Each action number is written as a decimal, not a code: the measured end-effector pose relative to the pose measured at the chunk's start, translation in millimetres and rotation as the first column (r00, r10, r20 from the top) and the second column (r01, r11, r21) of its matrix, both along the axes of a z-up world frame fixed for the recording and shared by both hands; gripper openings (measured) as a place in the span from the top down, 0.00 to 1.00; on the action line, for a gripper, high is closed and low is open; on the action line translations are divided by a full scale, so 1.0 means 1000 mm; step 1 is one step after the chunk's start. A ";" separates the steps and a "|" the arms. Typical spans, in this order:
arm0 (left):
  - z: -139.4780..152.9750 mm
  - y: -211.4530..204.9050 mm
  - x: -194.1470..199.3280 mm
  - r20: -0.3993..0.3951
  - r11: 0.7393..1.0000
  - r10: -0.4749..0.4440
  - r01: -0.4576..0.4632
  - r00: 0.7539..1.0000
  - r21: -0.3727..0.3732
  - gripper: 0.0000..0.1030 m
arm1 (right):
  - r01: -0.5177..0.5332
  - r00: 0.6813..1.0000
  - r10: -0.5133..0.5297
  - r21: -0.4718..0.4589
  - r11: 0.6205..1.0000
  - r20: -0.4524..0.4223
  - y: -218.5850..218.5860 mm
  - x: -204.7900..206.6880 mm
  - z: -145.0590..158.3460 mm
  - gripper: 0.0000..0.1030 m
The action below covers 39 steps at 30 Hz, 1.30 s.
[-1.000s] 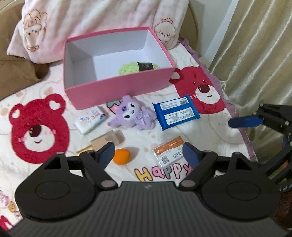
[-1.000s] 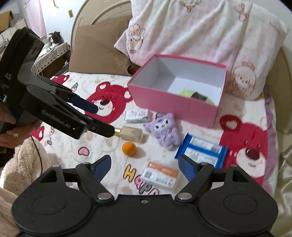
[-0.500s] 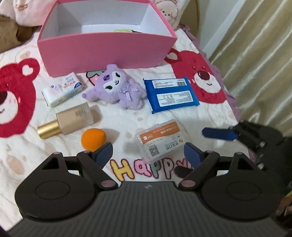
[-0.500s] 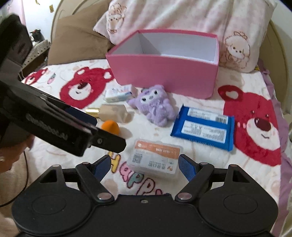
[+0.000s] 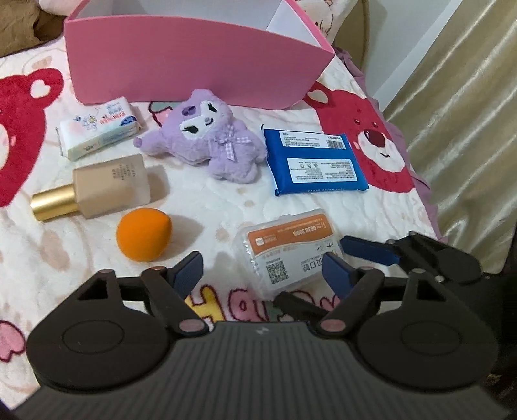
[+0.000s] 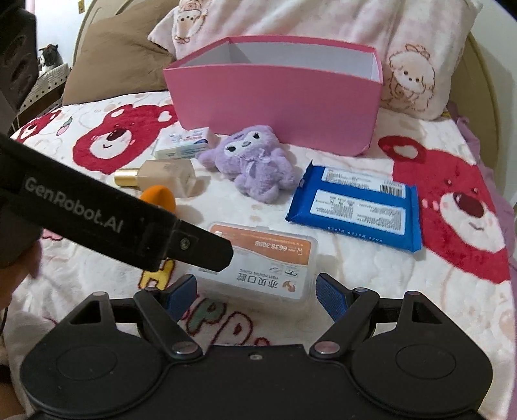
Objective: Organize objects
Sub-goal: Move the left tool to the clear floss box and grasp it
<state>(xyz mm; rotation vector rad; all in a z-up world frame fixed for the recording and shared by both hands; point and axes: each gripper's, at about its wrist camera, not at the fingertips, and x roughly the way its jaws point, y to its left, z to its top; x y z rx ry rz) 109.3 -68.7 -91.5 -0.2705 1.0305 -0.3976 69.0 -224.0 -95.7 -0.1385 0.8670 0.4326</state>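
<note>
Both hand-held grippers lowered, spread wide, flanking rectangular clear plastic case (image 6: 258, 261).

The box (image 5: 194, 64) is pink outside and white inside. The plush toy (image 5: 210, 142) is purple, with a white face and a small checked bow. The wipes pack (image 5: 315, 164) is blue with two white labels. The plastic case (image 5: 290, 252) is clear, with an orange and white card under its lid. The sponge (image 5: 143, 234) is plain orange. The bottle (image 5: 110, 184) is beige and has a gold cap. The tissue packet (image 5: 100, 131) is white with blue print. The blanket (image 5: 226, 206) is cream with red bears and coloured letters. The curtain (image 5: 468, 113) is pale gold. The pillow (image 6: 323, 22) is light pink with cartoon figures.
</note>
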 end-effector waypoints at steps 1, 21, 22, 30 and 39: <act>-0.002 -0.001 0.000 0.001 1.000 0.000 0.000 1.000 -0.004 0.37 | 0.000 1.000 0.000 0.012 1.000 -0.013 0.000 0.001 -0.003 0.16; -0.009 0.004 -0.001 -0.013 0.996 -0.036 0.035 0.999 -0.082 0.40 | -0.031 0.999 0.031 0.002 1.000 -0.012 0.004 0.003 -0.001 0.10; -0.010 0.006 0.002 -0.019 0.995 -0.020 0.018 1.000 -0.099 0.40 | -0.021 1.000 0.021 0.016 1.000 -0.017 0.004 0.004 -0.001 0.08; -0.030 0.004 0.008 -0.052 0.991 0.038 -0.044 0.998 -0.126 0.58 | 0.058 0.997 -0.056 0.038 0.998 -0.051 0.008 0.017 -0.016 0.07; -0.011 0.001 -0.003 -0.006 0.995 0.014 -0.014 1.000 -0.103 0.59 | 0.071 0.996 -0.070 0.014 0.997 -0.046 0.011 0.007 0.000 0.07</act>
